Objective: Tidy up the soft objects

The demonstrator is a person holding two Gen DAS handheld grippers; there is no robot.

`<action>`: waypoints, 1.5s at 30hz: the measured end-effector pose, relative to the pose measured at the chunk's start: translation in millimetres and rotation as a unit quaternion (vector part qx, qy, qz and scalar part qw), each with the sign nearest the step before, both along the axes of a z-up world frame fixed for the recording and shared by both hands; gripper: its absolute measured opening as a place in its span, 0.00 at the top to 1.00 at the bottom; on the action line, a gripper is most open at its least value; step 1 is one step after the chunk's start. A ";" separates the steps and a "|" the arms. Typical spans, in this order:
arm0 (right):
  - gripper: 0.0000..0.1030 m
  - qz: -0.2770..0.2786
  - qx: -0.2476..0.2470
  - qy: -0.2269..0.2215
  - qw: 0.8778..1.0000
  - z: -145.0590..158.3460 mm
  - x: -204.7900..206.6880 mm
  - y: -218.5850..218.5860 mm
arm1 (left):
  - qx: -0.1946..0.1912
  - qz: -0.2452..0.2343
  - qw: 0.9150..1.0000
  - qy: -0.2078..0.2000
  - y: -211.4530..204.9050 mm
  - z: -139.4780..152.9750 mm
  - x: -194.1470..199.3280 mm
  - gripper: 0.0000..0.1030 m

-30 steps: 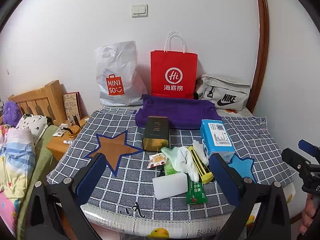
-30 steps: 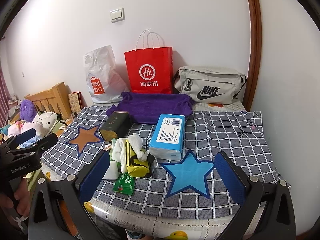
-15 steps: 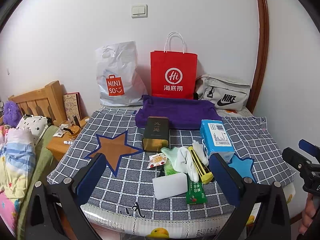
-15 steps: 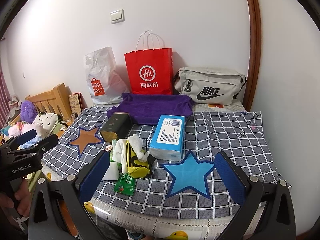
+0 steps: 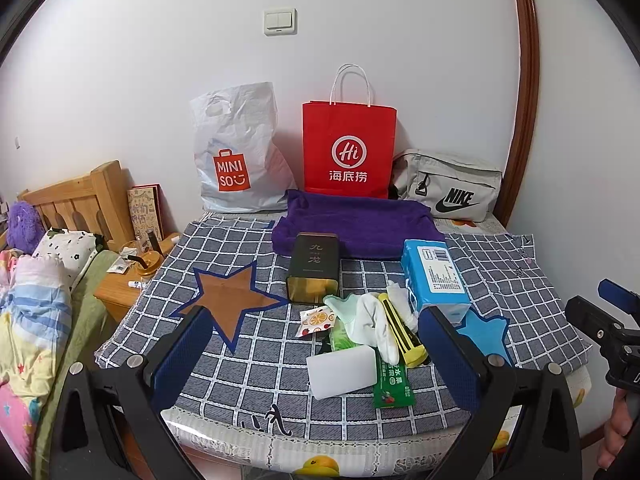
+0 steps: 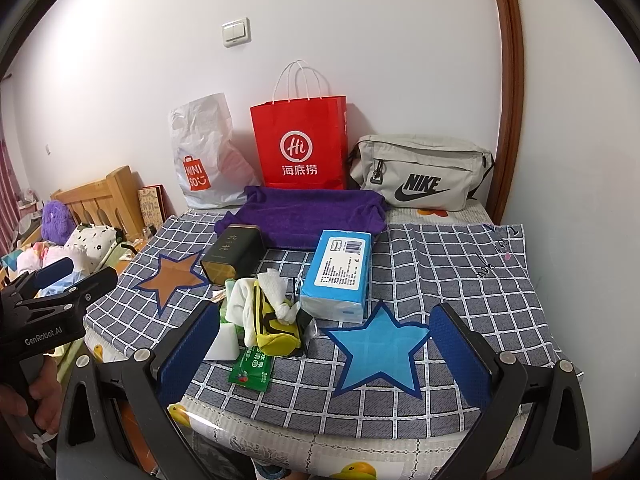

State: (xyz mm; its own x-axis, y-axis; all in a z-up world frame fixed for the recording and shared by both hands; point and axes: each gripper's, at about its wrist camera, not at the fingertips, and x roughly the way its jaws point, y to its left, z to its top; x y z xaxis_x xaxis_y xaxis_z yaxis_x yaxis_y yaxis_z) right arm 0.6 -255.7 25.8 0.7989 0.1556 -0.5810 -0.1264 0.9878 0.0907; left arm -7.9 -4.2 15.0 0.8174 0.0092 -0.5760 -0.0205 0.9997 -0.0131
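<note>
A heap of small items lies near the front of a checked cloth [image 5: 248, 364]: a white sock [image 5: 374, 320], a yellow pouch [image 5: 404, 336], a white sponge block [image 5: 342, 370], a green wrapper [image 5: 392, 386] and a crumpled tissue [image 6: 276, 286]. Beside the heap lie a blue tissue pack [image 5: 436, 276] [image 6: 340, 276] and a dark tin [image 5: 314, 266] [image 6: 234, 254]. A purple towel [image 5: 356, 224] [image 6: 308, 216] lies behind. My left gripper [image 5: 316, 360] hangs open in front of the heap. My right gripper [image 6: 324, 358] is open above a blue star patch [image 6: 378, 350]. Neither holds anything.
A white Miniso bag [image 5: 240, 160], a red paper bag [image 5: 348, 148] and a grey Nike pouch [image 5: 448, 190] stand against the wall. A brown star patch [image 5: 232, 298] marks the cloth's left. Left of the table are a wooden bedside stand [image 5: 124, 284] and a bed [image 5: 28, 320].
</note>
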 end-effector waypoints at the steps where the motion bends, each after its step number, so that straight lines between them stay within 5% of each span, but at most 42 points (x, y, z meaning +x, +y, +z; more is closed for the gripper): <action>1: 0.00 0.000 -0.001 0.000 1.000 0.2 0.4 0.2 | 0.000 0.000 1.000 0.001 0.4 1.2 -0.5 0.00; 12: 0.00 0.006 0.001 0.010 1.000 -9.8 7.5 1.9 | 0.002 0.006 1.000 0.024 10.2 -10.2 9.8 0.00; 28: 0.00 0.016 0.006 0.058 0.998 -66.9 50.0 6.0 | 0.019 -0.024 0.991 0.127 -8.3 -99.4 53.6 0.00; 45: 0.00 0.049 0.012 0.093 0.994 -116.6 86.4 14.5 | -0.010 -0.033 0.979 0.202 -23.3 -167.0 98.7 0.00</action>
